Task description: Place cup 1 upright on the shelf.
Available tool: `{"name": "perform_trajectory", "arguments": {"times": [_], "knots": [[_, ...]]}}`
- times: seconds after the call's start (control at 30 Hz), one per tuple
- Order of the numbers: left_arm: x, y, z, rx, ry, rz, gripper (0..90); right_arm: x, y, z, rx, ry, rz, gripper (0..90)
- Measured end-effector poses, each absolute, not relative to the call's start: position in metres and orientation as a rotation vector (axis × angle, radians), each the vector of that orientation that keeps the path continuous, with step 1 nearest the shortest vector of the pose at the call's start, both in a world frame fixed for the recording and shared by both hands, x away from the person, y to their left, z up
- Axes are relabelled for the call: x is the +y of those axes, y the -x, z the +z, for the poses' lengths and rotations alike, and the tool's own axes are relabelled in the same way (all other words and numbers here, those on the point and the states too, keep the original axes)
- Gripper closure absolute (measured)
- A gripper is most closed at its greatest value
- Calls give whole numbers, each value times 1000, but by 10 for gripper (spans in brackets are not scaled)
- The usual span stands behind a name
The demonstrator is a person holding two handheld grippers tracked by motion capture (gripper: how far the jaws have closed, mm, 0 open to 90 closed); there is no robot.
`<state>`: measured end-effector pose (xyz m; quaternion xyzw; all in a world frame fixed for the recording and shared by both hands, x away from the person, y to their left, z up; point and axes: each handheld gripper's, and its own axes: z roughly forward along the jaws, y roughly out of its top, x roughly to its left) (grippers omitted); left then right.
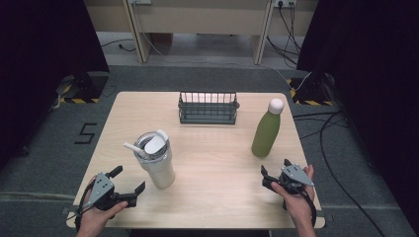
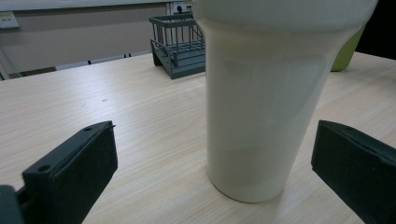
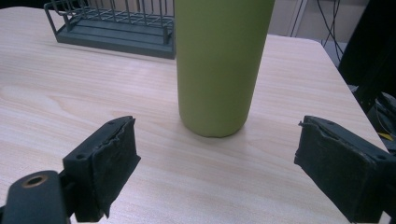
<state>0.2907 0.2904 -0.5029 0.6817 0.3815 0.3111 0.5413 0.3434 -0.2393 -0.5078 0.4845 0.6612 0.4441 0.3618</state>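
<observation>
A cream tumbler (image 1: 157,160) with a lid and straw stands upright left of the table's middle. In the left gripper view its body (image 2: 259,102) rises just ahead of the jaws. My left gripper (image 1: 129,181) rests near the front left corner, open, nothing between its jaws. A green bottle (image 1: 266,131) with a white cap stands at the right. Its lower body (image 3: 218,65) shows close ahead in the right gripper view. My right gripper (image 1: 275,168) sits just in front of the bottle, open and apart from it.
A dark wire rack (image 1: 208,108) stands at the back middle of the wooden table (image 1: 217,173). Cables lie on the floor to the right. Dark curtains hang on both sides.
</observation>
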Motion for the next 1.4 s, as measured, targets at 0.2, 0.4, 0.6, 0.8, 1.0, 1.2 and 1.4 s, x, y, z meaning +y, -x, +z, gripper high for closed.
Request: {"name": "perform_trajectory", "arguments": {"times": [0.2,0.4,0.6,0.8,1.0,1.2,1.4], "knots": [[282,-290,-504,901,-1630,747,0,-239,-343,-508,1709,-1243,1140,123],[278,-295,-505,906,-1639,743,0,-236,-344,-508,1712,-1243,1137,128],[273,-304,-503,903,-1631,726,0,-237,-345,-508,1705,-1252,1132,135],[260,-311,-501,852,-1631,684,0,-237,-344,-507,1704,-1254,1135,136],[250,-318,-503,834,-1634,683,0,-236,-345,-507,1709,-1251,1136,137],[241,-328,-503,824,-1616,679,0,-235,-345,-508,1713,-1262,1132,140],[232,-335,-506,813,-1629,678,0,-237,-345,-509,1713,-1267,1124,142]]}}
